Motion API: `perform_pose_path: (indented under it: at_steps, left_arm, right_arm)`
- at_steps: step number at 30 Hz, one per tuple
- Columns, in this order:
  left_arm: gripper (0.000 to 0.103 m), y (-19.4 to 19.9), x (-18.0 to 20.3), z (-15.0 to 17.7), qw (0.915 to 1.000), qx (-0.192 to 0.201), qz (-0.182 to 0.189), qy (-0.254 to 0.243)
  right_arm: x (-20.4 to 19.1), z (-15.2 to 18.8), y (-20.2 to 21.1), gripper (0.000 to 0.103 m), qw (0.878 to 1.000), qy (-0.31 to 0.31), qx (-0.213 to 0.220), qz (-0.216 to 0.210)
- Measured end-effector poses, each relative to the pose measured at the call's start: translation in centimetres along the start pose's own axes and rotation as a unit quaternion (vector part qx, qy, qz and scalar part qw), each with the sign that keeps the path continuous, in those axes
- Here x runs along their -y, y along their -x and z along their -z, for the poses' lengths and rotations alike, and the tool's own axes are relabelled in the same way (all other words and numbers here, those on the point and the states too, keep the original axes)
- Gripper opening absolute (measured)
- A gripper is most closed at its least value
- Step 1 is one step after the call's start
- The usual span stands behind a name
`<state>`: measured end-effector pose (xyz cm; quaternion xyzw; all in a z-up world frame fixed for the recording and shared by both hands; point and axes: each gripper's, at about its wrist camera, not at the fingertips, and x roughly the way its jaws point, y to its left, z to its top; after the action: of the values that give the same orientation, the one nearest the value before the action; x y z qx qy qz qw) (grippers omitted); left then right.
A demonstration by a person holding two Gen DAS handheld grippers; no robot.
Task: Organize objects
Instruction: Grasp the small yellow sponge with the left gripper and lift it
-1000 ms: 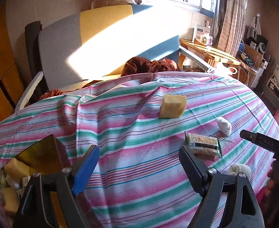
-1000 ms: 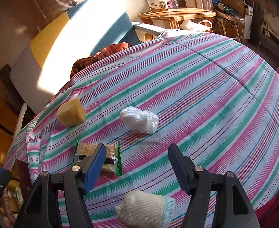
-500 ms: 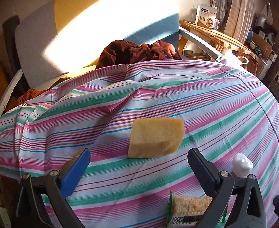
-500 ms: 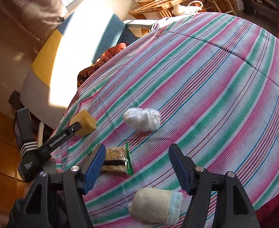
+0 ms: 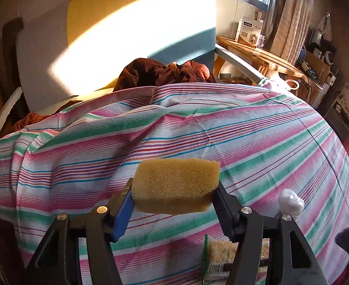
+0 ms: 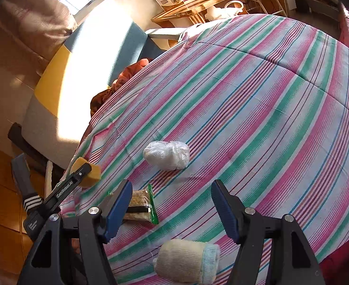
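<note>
A yellow sponge [image 5: 175, 185] sits between the pads of my left gripper [image 5: 173, 187]. Its jaws are closing and both pads press on the sponge's ends, just over the striped cloth [image 5: 245, 137]. The right wrist view shows the same sponge [image 6: 92, 174] in that gripper [image 6: 79, 171] at the cloth's left edge. My right gripper [image 6: 171, 185] is open with nothing between its fingers. It hovers over a rolled cream sock [image 6: 186, 260], with a cracker packet [image 6: 140, 204] beside its left finger. A plastic-wrapped white bundle [image 6: 167, 154] lies beyond it.
A yellow, grey and blue sofa back [image 5: 117, 35] stands behind the cloth, with brown clothes [image 5: 165, 73] heaped on it. A wooden side table [image 5: 257, 52] carrying a white box [image 5: 249, 32] is at the back right. The cloth drops away at left and right.
My left gripper moved forward and down to the sponge and its jaws closed onto it. The right gripper rolled a little and stayed open over the sock.
</note>
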<state>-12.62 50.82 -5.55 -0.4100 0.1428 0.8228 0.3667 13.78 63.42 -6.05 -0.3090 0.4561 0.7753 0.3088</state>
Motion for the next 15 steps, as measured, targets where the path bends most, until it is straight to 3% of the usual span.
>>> perform_pose_path:
  at_steps: [9, 15]
  left_arm:
    - [0.063, 9.5, -2.4, 7.7, 0.9994, 0.018, 0.026, 0.015]
    - [0.063, 14.4, -3.3, 12.5, 0.9990, 0.035, 0.027, -0.001]
  right_arm:
    - [0.8, -0.4, -0.8, 0.070, 1.000, -0.015, -0.006, 0.007]
    - [0.2, -0.2, -1.8, 0.070, 1.000, 0.002, -0.022, 0.008]
